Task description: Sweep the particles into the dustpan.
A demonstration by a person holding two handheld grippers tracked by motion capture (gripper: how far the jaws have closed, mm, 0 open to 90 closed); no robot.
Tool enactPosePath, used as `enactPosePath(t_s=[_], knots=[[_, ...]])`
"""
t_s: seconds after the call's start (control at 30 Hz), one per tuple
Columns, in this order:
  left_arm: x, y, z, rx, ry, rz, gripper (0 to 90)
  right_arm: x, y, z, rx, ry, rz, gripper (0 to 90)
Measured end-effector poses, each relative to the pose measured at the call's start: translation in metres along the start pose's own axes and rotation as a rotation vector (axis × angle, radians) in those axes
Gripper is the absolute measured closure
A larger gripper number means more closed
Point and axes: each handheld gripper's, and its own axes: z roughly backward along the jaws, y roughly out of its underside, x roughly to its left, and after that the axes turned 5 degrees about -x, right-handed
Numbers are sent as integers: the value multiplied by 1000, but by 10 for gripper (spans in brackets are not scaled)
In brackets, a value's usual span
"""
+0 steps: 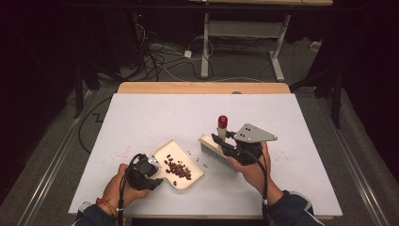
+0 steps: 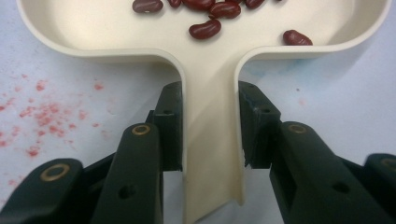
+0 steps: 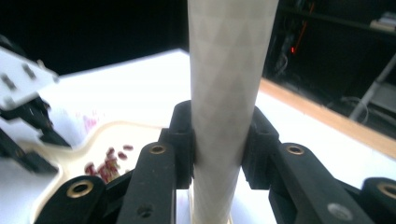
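Dustpan (image 1: 181, 162) lies on the white table (image 1: 291, 122), left of centre, cream-coloured, its open mouth turned up and to the right toward the brush. Left gripper (image 1: 149, 175) sits at the pan's near-left end, held in the left hand (image 1: 123, 188). In the left gripper view the jaws are clamped on the dustpan's handle (image 2: 210, 140), one pad flat against each side of it, with the pan body spreading out just beyond the fingertips. Red beans (image 1: 179, 170) lie heaped inside the pan; a few stray beans (image 1: 200, 161) rest on the table just beyond its lip, between pan and brush. Faint red specks (image 1: 123, 152) mark the table left of the pan.

Brush (image 1: 214, 149) is right of the pan, near it but apart — bristle head low over the table beside the stray beans, though contact with the surface is hard to judge from above. Its pale handle runs up to a red cap (image 1: 222, 121). Right gripper (image 1: 227, 146), in the right hand (image 1: 251, 167), is closed tight on that handle (image 3: 229, 93) — pads pressed against both sides, the handle rising straight up between the jaws.
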Motion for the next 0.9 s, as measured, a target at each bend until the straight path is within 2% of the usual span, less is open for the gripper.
enactPosePath(t_s=[0.1, 0.2, 0.37, 0.53, 0.73, 0.9], knots=[[-3, -1, -1, 4, 3, -7, 637, 1, 6, 5, 26, 6, 0, 701], [-6, -4, -4, 9, -3, -8, 638, 9, 7, 8, 27, 5, 11, 701], [-7, -5, -3, 8, -7, -1, 638, 35, 6, 0, 37, 7, 40, 698], [-8, -5, -4, 4, -6, 4, 637, 59, 5, -9, 33, -27, 63, 693], [-8, -6, -4, 4, -7, 4, 638, 67, 2, -8, -16, -69, 30, 701], [-8, -6, -4, 1, -7, 2, 637, 67, -1, -5, -28, -117, 19, 701]])
